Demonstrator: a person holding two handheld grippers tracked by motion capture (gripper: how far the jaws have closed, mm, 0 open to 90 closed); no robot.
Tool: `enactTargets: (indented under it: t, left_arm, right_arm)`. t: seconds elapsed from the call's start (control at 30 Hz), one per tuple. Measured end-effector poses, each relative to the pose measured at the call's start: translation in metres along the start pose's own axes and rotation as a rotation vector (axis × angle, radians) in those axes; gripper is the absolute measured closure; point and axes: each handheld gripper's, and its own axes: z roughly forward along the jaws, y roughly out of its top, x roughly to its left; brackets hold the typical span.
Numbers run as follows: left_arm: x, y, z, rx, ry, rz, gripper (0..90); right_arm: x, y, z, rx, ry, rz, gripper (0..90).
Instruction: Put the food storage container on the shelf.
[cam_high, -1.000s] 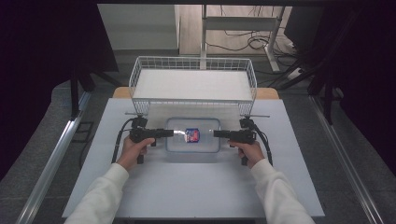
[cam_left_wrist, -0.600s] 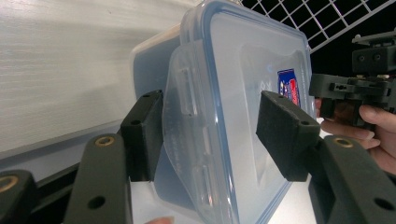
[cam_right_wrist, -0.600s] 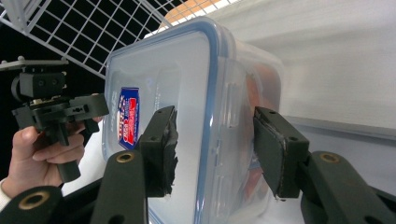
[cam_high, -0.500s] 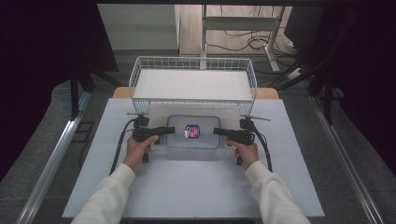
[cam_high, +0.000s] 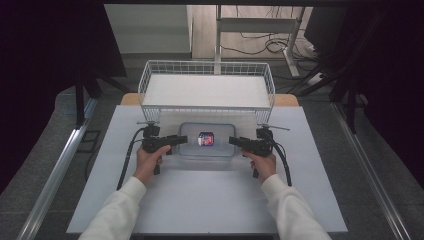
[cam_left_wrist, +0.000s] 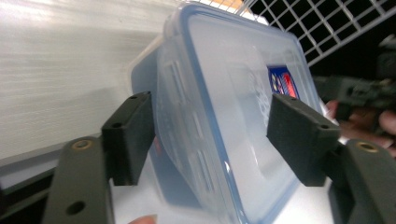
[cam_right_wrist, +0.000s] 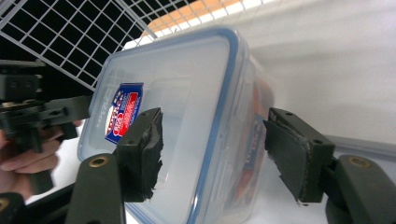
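Table (cam_high: 210, 200) seen from above, pale grey, with a white wire basket (cam_high: 206, 90) along its far edge. At the left, the left gripper (cam_high: 181, 140) points inward at the left end of a clear lidded container (cam_high: 207, 150), which rests on the table just near of the basket. In the left gripper view its jaws straddle that end, one over the lid and one down by the side, with a gap visible at each; they have just been opening and press on nothing. At the centre, the lid has a blue rim and a red, white and blue label (cam_high: 205, 138); its writing is too small to read, and the same label (cam_right_wrist: 122, 112) is blurred in the right gripper view. At the right, the right gripper (cam_high: 234, 142) mirrors the first at the right end, its jaws likewise parted around the container's edge and just opened.

Risk, as a judgement: the open jaws sit close to the rim, so drawing either hand away at an angle could catch the lid's lip and drag or tip the container.
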Motion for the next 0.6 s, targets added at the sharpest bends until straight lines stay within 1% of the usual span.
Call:
enactTargets:
  t: [0.03,0.07,0.1,0.13,0.17,0.2,0.23,0.27,0.3,0.33,0.37,0.4,0.43,0.47,0.5,0.53,0.57,0.6]
  left_arm:
    - [-0.003,-0.001,-0.004,0.004,0.007,0.015,29.8]
    - [-0.003,-0.001,-0.004,0.004,0.007,0.015,29.0]
    - [-0.007,-0.003,-0.012,0.015,0.014,0.051,28.6]
    - [-0.01,-0.006,-0.017,0.013,0.016,0.064,28.6]
    - [-0.01,-0.006,-0.017,0.013,0.016,0.064,28.5]
    - [-0.016,-0.01,-0.025,0.021,0.013,0.078,28.4]
    - [-0.016,-0.01,-0.025,0.021,0.013,0.078,28.2]
    - [-0.022,-0.015,-0.032,0.037,0.027,0.106,28.3]
    - [-0.022,-0.015,-0.032,0.037,0.027,0.106,28.9]
    - [-0.025,-0.018,-0.036,0.043,0.034,0.118,29.1]
    - [-0.028,-0.022,-0.04,0.047,0.031,0.128,29.1]
    - [-0.034,-0.029,-0.046,0.062,0.031,0.147,29.1]
    - [-0.034,-0.029,-0.046,0.062,0.031,0.147,28.8]
    - [-0.038,-0.036,-0.051,0.076,0.037,0.168,28.5]
    - [-0.038,-0.036,-0.051,0.076,0.037,0.168,28.4]
    - [-0.042,-0.044,-0.055,0.083,0.058,0.185,28.4]
    - [-0.042,-0.044,-0.055,0.083,0.058,0.185,28.4]
    - [-0.046,-0.05,-0.058,0.094,0.076,0.202,28.4]
  right_arm:
    - [0.002,0.0,-0.003,-0.01,-0.008,-0.018,36.5]
    - [0.004,0.0,-0.007,-0.007,-0.018,-0.037,36.5]
    - [0.006,0.0,-0.011,-0.006,-0.026,-0.058,36.5]
    - [0.008,-0.001,-0.015,-0.01,-0.028,-0.081,36.5]
    - [0.008,-0.001,-0.015,-0.01,-0.028,-0.081,36.5]
    - [0.012,-0.004,-0.022,-0.014,-0.029,-0.121,36.5]
    - [0.014,-0.005,-0.025,-0.008,-0.032,-0.137,36.7]
    - [0.016,-0.007,-0.028,-0.005,-0.036,-0.161,37.7]
    - [0.018,-0.009,-0.031,0.004,-0.039,-0.182,38.3]
    - [0.02,-0.011,-0.034,0.011,-0.045,-0.205,38.9]
    - [0.022,-0.012,-0.036,0.019,-0.05,-0.227,39.7]
    - [0.024,-0.014,-0.039,0.025,-0.054,-0.249,40.8]
    - [0.024,-0.014,-0.039,0.025,-0.054,-0.249,40.8]
    - [0.029,-0.019,-0.045,0.032,-0.06,-0.29,42.3]
    - [0.029,-0.019,-0.045,0.032,-0.06,-0.29,42.3]
    - [0.034,-0.023,-0.051,0.047,-0.066,-0.327,43.6]
    - [0.034,-0.023,-0.051,0.047,-0.066,-0.327,43.6]
    - [0.038,-0.029,-0.056,0.054,-0.073,-0.355,44.1]
